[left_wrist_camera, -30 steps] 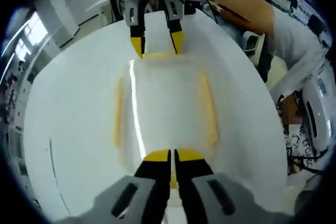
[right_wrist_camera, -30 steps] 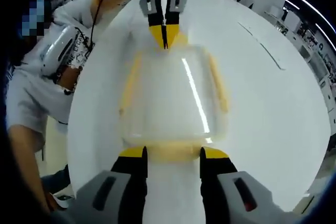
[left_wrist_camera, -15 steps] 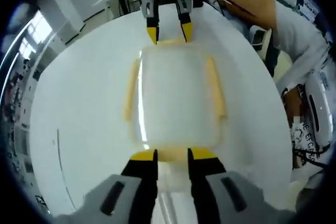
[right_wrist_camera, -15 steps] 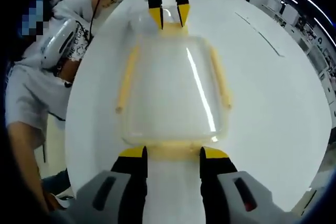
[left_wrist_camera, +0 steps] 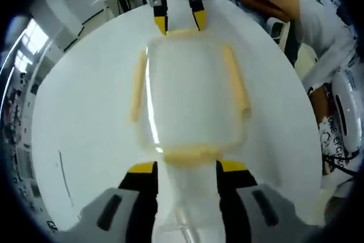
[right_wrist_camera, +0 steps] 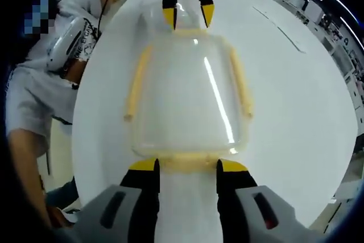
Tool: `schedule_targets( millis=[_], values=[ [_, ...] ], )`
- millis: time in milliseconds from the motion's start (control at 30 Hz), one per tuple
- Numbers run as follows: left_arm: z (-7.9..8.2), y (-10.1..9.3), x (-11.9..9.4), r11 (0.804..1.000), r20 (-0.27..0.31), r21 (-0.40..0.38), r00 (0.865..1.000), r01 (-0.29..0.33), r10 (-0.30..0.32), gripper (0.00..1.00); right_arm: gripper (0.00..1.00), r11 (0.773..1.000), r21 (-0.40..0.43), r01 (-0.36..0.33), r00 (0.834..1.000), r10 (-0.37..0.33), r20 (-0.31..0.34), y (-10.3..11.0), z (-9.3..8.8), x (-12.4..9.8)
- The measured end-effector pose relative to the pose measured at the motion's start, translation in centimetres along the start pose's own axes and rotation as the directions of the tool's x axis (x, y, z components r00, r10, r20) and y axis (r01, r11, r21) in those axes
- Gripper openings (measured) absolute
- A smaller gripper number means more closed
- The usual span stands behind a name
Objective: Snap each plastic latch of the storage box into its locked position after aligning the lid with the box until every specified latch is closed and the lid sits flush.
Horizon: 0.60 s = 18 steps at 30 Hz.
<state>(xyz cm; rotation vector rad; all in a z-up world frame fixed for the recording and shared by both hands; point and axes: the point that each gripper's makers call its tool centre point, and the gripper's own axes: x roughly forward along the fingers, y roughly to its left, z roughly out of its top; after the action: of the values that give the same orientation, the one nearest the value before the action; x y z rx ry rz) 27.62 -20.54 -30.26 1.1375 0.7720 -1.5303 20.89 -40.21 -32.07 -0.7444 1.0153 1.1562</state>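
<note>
Facing each other, your left tongs (left_wrist_camera: pixel 185 167) and right tongs (right_wrist_camera: pixel 186 165) gape open, bracketing the end latches of the storage box (right_wrist_camera: pixel 189 96) lying lengthwise mid-frame on the counter (right_wrist_camera: pixel 296 101).

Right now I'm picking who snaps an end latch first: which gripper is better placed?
Roughly even, slightly the right gripper: its open jaws reach the near yellow end latch of the storage box, while the left gripper sits just short of its latch.

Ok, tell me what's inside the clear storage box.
Through the clear lid of the storage box nothing distinct shows, just pale haze and a glare streak. The bottom corners and the area behind the yellow latches are hidden.
</note>
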Motion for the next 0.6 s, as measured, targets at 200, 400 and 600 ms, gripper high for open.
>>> schedule_targets(
  millis=[200, 400, 600],
  values=[
    [-0.1, -0.5, 0.4, 0.999, 0.003, -0.007, 0.999, 0.032, -0.032, 0.47, 0.39, 1.0, -0.004, -0.001, 1.0, 0.001, 0.002, -0.2, 0.0, -0.1],
    [0.7, -0.3, 0.6, 0.999, 0.039, 0.003, 0.999, 0.036, -0.036, 0.38, 0.39, 1.0, -0.003, -0.001, 1.0, 0.001, 0.002, 0.0, 0.2, -0.1],
    [0.6, -0.3, 1.2, 0.999, 0.004, -0.011, 0.999, 0.039, -0.039, 0.4, 0.39, 1.0, -0.007, -0.003, 1.0, 0.003, 0.0, 0.0, 0.2, -0.1]
  ],
)
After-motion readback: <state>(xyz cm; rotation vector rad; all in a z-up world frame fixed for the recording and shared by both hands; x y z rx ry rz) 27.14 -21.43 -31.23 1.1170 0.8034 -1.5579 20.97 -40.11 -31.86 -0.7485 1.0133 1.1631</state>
